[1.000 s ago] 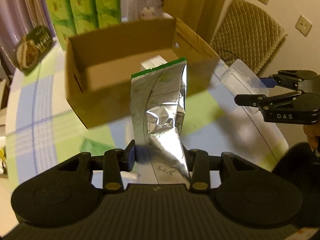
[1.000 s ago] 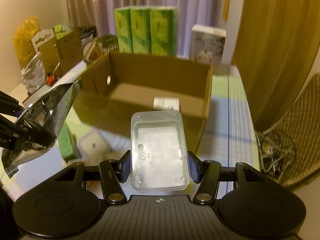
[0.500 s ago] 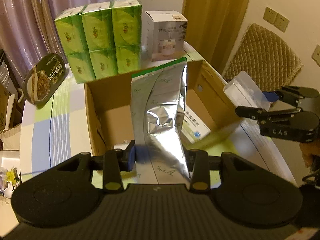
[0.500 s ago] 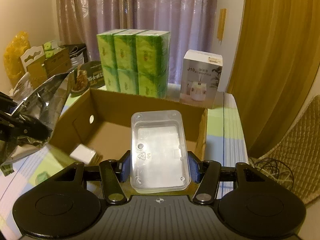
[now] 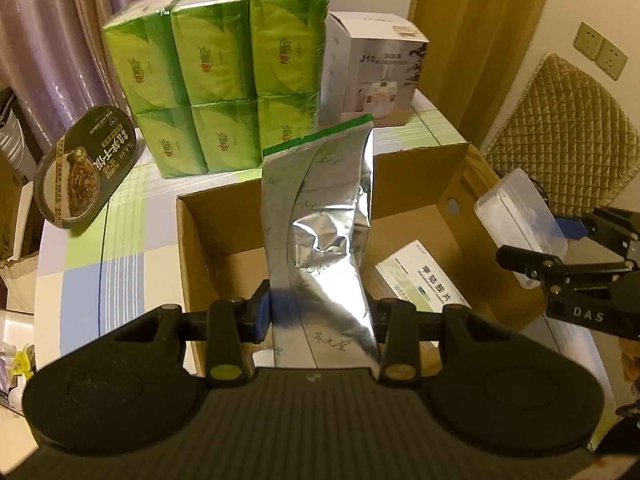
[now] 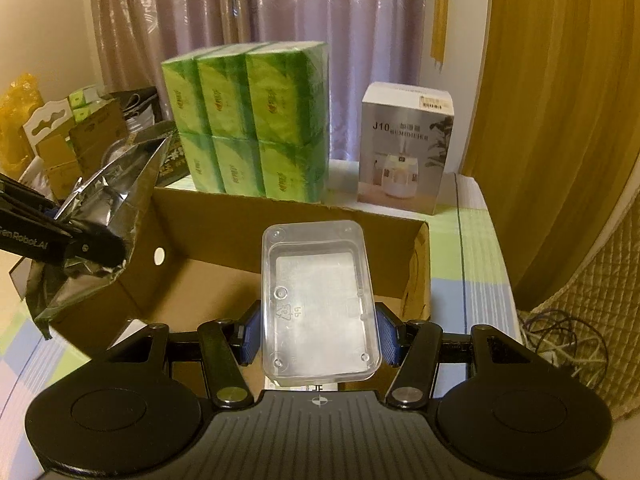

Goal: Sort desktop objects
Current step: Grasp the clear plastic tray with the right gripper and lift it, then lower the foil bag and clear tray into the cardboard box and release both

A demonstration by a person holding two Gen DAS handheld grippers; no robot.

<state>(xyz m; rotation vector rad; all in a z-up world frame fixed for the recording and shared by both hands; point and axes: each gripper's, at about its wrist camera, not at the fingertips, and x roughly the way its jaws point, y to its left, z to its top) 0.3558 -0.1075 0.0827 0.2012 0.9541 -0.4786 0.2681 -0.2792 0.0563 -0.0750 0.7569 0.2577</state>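
nearest in the left wrist view, the left claw point(image 5: 320, 312) pinches a silver foil pouch point(image 5: 320, 232) low on its body. the pouch's long axis runs away from the claw toward 12 o'clock, and its green-edged end points at the far wall of the cardboard box point(image 5: 192, 240). in the right wrist view the right claw point(image 6: 318, 334) pinches a clear plastic container point(image 6: 318, 300) by its long sides, base toward the camera. its long axis also runs toward 12 o'clock.

the move to come likely turns on one relation: the open box lies straight ahead and below both claws, from 11 to 1 o'clock, so each load seems to hang over its near part. the right claw shows at 3 o'clock in the left view, near the box's right wall. neither seems clearly nearer.

inside the box, a small white carton point(image 5: 420, 280) lies at 2 o'clock. beyond it on the tabletop point(image 5: 80, 264) stand green tissue packs point(image 5: 216, 92) at 11 o'clock and a humidifier box point(image 5: 376, 76) at 1 o'clock.
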